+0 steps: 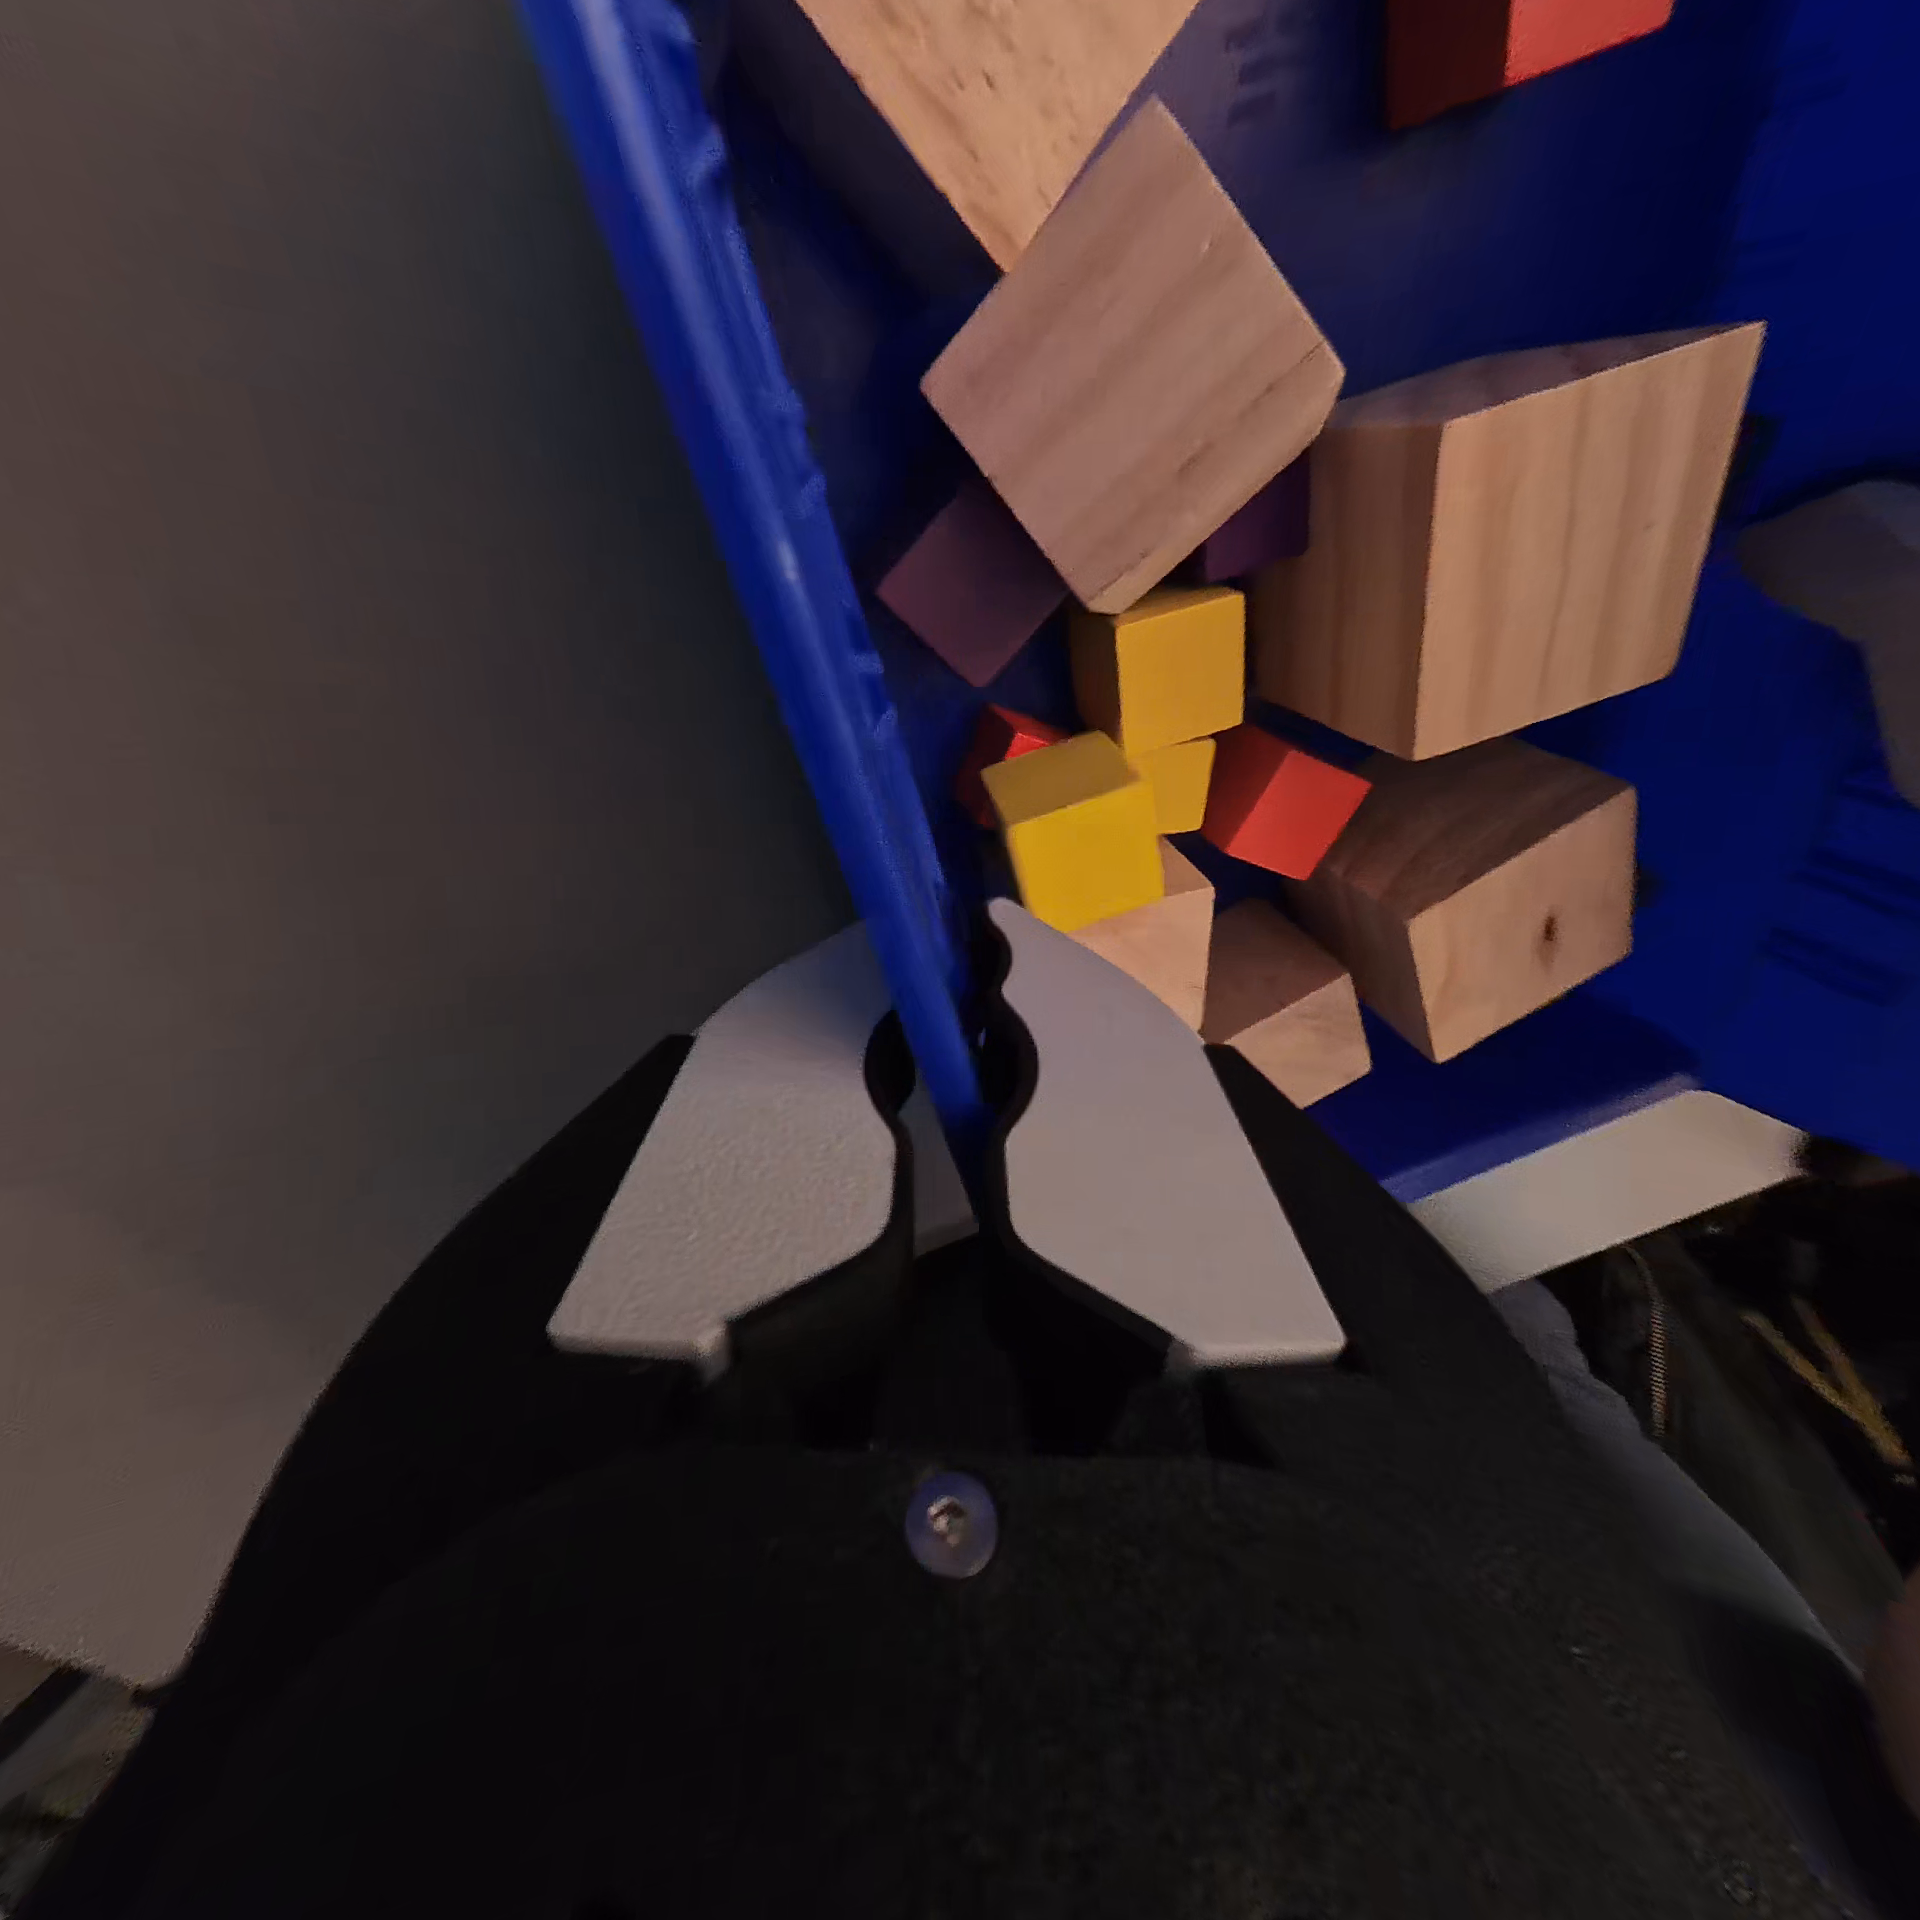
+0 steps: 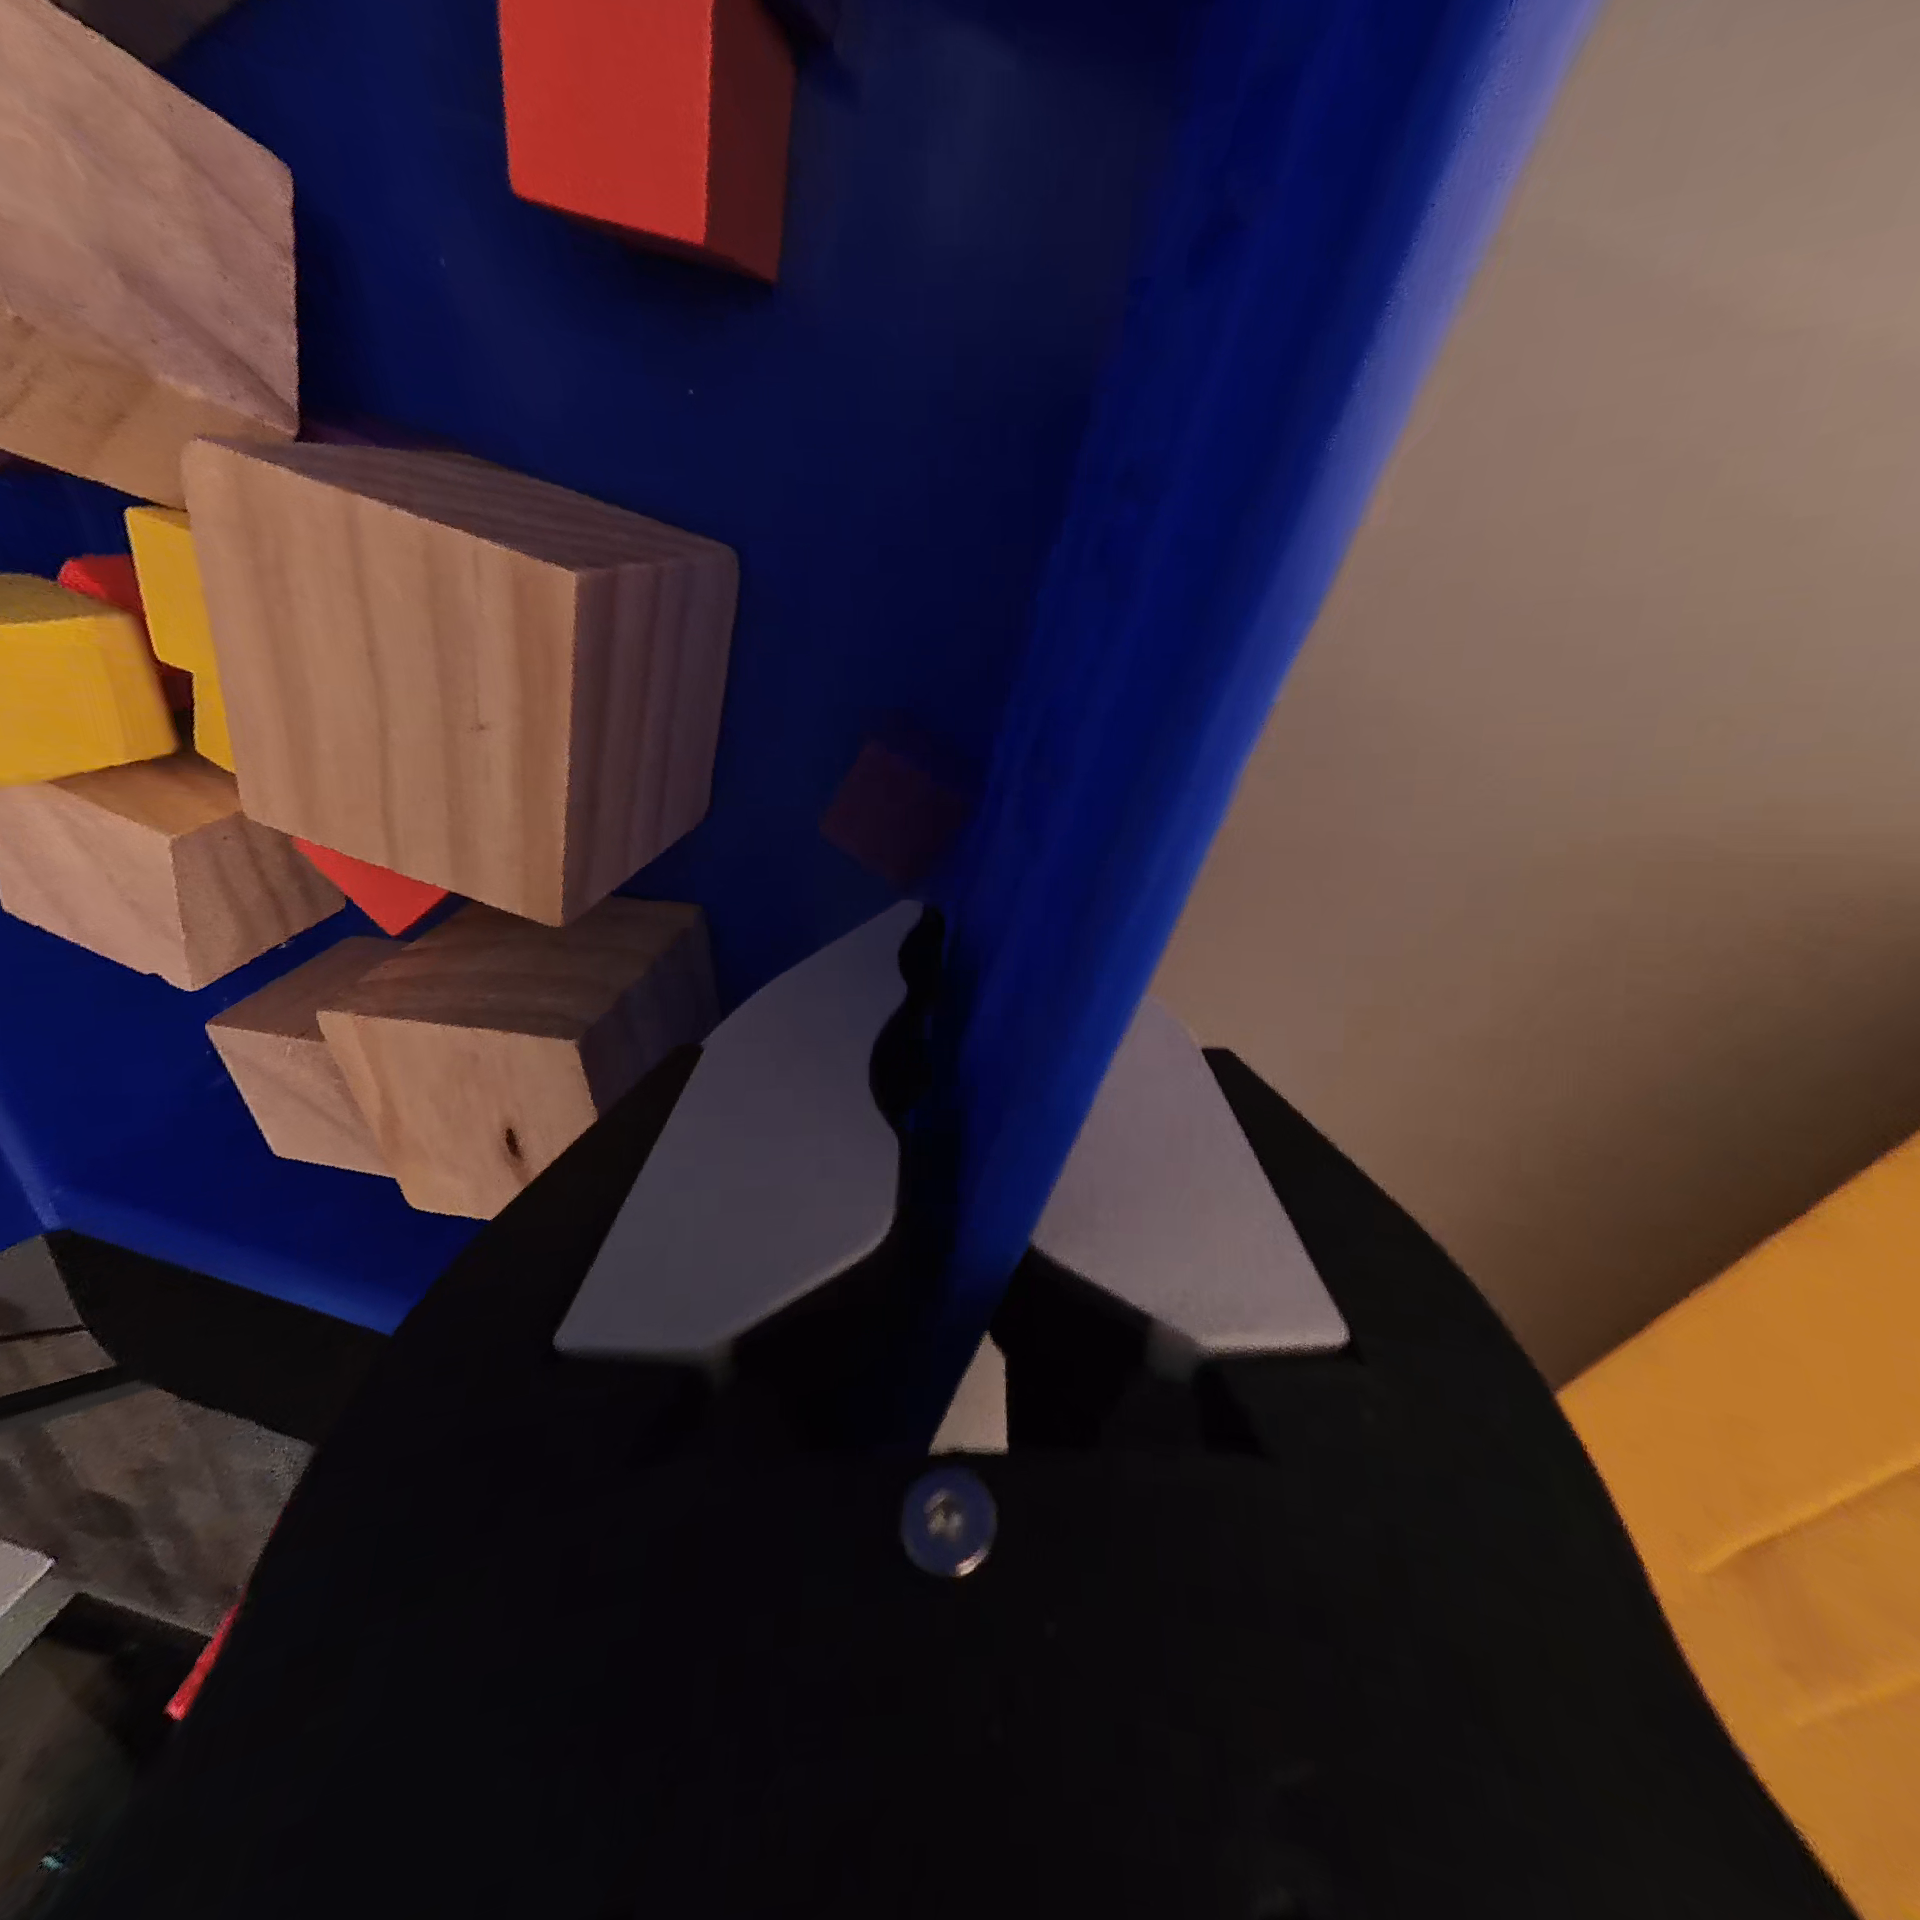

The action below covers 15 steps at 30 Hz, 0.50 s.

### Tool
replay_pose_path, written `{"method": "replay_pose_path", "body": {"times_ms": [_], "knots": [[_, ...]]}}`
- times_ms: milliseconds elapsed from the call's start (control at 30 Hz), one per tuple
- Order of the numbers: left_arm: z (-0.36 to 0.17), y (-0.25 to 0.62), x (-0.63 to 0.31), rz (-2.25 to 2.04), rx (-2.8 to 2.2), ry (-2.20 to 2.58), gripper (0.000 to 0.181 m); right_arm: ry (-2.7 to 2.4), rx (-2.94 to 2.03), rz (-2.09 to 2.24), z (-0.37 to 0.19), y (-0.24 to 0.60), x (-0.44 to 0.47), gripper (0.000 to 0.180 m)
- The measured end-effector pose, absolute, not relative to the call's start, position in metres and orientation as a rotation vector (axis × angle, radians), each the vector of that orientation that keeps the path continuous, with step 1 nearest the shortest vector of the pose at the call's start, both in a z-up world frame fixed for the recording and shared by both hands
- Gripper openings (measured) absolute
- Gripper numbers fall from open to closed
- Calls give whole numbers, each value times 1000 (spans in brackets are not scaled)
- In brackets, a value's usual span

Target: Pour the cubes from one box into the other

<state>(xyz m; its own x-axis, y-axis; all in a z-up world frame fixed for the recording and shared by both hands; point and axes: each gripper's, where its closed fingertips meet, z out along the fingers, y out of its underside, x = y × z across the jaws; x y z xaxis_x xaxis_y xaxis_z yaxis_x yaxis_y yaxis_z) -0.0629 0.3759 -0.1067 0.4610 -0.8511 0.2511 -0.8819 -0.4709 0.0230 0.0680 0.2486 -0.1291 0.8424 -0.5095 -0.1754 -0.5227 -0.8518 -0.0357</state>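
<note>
A blue box is held up and tilted, with wooden cubes tumbling inside it. My left gripper is shut on its left wall. My right gripper is shut on its right wall. Several plain wood cubes, yellow cubes, red cubes and a purple cube are bunched near the box's lower left. In the right wrist view the plain wood cubes, a red cube and a yellow cube show against the box floor.
A yellow box sits at the lower right of the right wrist view. A plain grey wall is behind the blue box. A white edge and dark clutter lie below the box.
</note>
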Motion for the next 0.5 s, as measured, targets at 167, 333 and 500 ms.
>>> {"method": "replay_pose_path", "body": {"times_ms": [167, 333, 500], "knots": [[-89, 351, -30, 271, 2544, -1619, 7, 866, -2909, 197, -109, 218, 97, 6], [-40, 326, 18, 302, 2560, -1724, 7, 886, -2833, 117, -60, 190, 140, 6], [18, 282, 81, 339, 2536, -1858, 7, 944, -2749, 21, 2, 140, 197, 6]]}}
